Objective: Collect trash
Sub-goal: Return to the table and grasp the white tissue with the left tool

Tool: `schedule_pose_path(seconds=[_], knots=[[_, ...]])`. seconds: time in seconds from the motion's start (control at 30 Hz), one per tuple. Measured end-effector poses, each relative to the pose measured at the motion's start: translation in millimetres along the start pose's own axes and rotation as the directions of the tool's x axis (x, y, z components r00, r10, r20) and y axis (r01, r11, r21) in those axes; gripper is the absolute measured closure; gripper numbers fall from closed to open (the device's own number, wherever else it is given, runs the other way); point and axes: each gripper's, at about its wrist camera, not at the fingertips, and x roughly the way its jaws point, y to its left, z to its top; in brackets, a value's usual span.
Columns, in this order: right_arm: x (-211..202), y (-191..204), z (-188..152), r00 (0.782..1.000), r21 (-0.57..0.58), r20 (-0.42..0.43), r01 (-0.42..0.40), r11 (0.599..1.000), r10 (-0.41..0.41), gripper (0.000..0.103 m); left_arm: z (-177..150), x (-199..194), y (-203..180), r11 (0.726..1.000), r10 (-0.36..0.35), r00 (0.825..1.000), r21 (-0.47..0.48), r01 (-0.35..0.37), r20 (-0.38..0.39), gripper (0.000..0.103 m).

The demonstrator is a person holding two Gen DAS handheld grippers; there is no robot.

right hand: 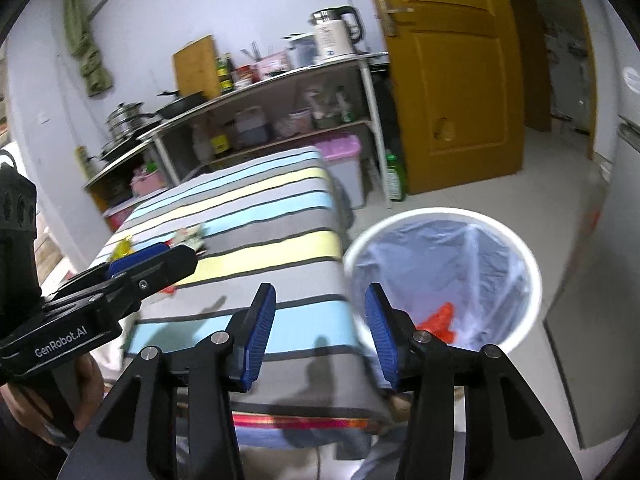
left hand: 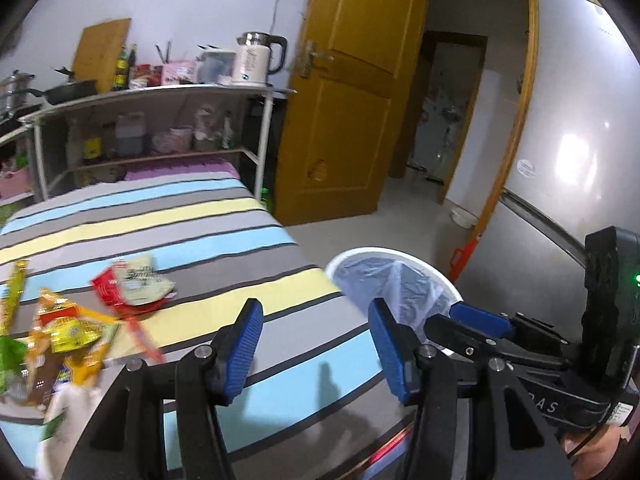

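Note:
Several snack wrappers lie on a striped bed: a red and white wrapper (left hand: 134, 286) and a heap of yellow, orange and green ones (left hand: 60, 340) at the left. A white trash bin (right hand: 516, 240) with a clear liner stands by the bed's corner and holds a red wrapper (right hand: 438, 320). The bin also shows in the left wrist view (left hand: 448, 280). My left gripper (left hand: 316, 350) is open and empty above the bed's near edge, right of the wrappers. My right gripper (right hand: 320, 332) is open and empty over the bed corner, beside the bin.
A metal shelf (left hand: 160, 92) with a kettle (left hand: 256, 58), pans and bottles stands behind the bed. A brown door (left hand: 352, 92) stands open to a hallway. A green bottle (right hand: 394, 178) is on the floor. A fridge (left hand: 580, 120) stands at the right.

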Motion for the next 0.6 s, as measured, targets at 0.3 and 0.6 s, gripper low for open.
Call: schedule_pose_path(seconds=[0.3,0.6], knots=[[4.6,49.5,-10.6,0.995,-0.082,-0.028,-0.101,0.991,0.099,0.055,-19.7,-52.4,38.7,0.988,0.154,0.986,-0.014,-0.154,0.059,0.049],[14.7,82.4,-15.0,0.987,-0.138,-0.062,-0.159,0.978,0.152,0.056,-47.0,-85.2,87.3,0.959,0.276,0.96,-0.088,-0.271,0.051,0.049]])
